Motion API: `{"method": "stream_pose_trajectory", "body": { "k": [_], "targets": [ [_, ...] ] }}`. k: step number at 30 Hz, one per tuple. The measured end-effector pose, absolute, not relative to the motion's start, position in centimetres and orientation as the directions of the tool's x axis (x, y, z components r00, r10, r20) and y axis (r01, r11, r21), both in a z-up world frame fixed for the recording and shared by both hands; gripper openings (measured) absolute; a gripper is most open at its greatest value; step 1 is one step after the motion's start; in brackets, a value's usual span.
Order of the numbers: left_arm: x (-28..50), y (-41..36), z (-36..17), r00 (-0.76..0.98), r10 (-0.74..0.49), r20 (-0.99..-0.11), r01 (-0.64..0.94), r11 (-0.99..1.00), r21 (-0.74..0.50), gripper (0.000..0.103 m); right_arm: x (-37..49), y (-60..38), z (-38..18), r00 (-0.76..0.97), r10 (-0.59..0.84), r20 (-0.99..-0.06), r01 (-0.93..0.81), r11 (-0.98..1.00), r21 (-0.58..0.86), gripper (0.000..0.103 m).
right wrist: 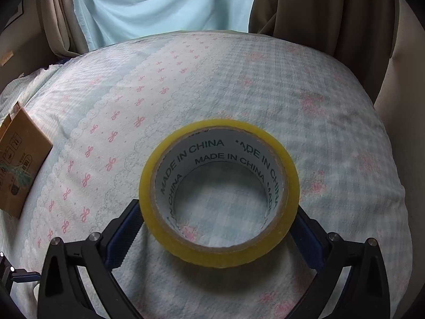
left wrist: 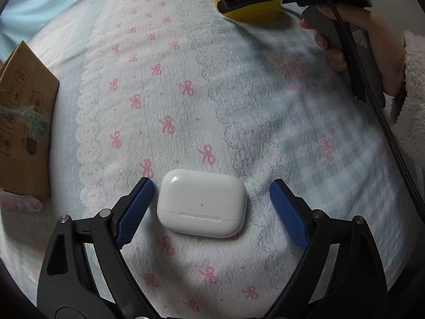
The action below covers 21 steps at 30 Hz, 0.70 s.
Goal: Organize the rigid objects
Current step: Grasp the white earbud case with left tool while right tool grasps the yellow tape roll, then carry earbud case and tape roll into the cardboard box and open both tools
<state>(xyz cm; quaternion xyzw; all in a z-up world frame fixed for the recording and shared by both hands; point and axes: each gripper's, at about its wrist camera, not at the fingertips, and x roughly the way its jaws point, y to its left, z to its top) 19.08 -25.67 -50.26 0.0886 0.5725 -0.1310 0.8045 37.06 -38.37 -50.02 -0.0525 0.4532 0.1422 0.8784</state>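
Note:
A white earbuds case (left wrist: 202,203) lies flat on the bow-print bed cover (left wrist: 212,93). My left gripper (left wrist: 212,181) points steeply down over it, open, with the case between its blue pads (left wrist: 135,212). A small gap shows on the left and a wider one on the right. A yellow tape roll (right wrist: 220,191) lies flat on the cover. My right gripper (right wrist: 217,206) stands wide open around it, fingertips close against its sides, and the roll hides part of the right finger. In the left wrist view the tape roll (left wrist: 255,13) sits at the top under the right tool.
A cardboard box (left wrist: 24,122) lies at the left edge of the bed, also seen as the box (right wrist: 21,159) in the right wrist view. A hand (left wrist: 372,40) in a fluffy white sleeve holds the right tool. Pale blue and brown curtains (right wrist: 159,5) hang behind the bed.

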Motion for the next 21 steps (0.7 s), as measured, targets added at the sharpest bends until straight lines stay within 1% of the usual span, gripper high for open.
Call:
{"method": "stream_pose_trajectory", "body": {
  "k": [2, 3, 4, 5, 6, 16, 21],
  "targets": [
    [19.1, -26.0, -50.2, 0.309, -0.116, -0.944, 0.323, 0.946, -0.010, 0.077, 37.7, -38.1, -50.1, 0.557, 0.182, -0.810, -0.296, 0.955, 0.011, 0.103],
    [19.1, -26.2, -50.1, 0.308, -0.115, -0.945, 0.325, 0.946, -0.009, 0.074, 38.0, -38.0, -50.1, 0.558, 0.181, -0.810, -0.299, 0.954, 0.007, 0.103],
    [19.1, -26.2, -50.1, 0.305, -0.119, -0.945, 0.322, 0.946, -0.015, 0.067, 38.3, -37.8, -50.3, 0.552, 0.193, -0.812, -0.310, 0.951, 0.015, 0.097],
    [19.1, -26.2, -50.0, 0.302, -0.125, -0.945, 0.316, 0.948, -0.024, 0.060, 38.4, -37.7, -50.3, 0.552, 0.184, -0.813, -0.308, 0.951, 0.007, 0.096],
    [19.1, -26.2, -49.9, 0.301, -0.125, -0.945, 0.310, 0.950, -0.027, 0.058, 38.4, -37.7, -50.3, 0.554, 0.181, -0.813, -0.307, 0.952, 0.002, 0.096],
    [19.7, -26.0, -49.4, 0.279, -0.133, -0.951, 0.298, 0.953, -0.046, 0.058, 38.1, -37.8, -49.3, 0.538, 0.186, -0.822, -0.298, 0.954, 0.021, 0.096],
    [20.5, -24.6, -47.4, 0.297, -0.138, -0.945, 0.262, 0.963, -0.059, 0.058, 37.1, -37.8, -47.5, 0.541, 0.190, -0.819, -0.282, 0.959, 0.036, 0.096]
  ]
}}
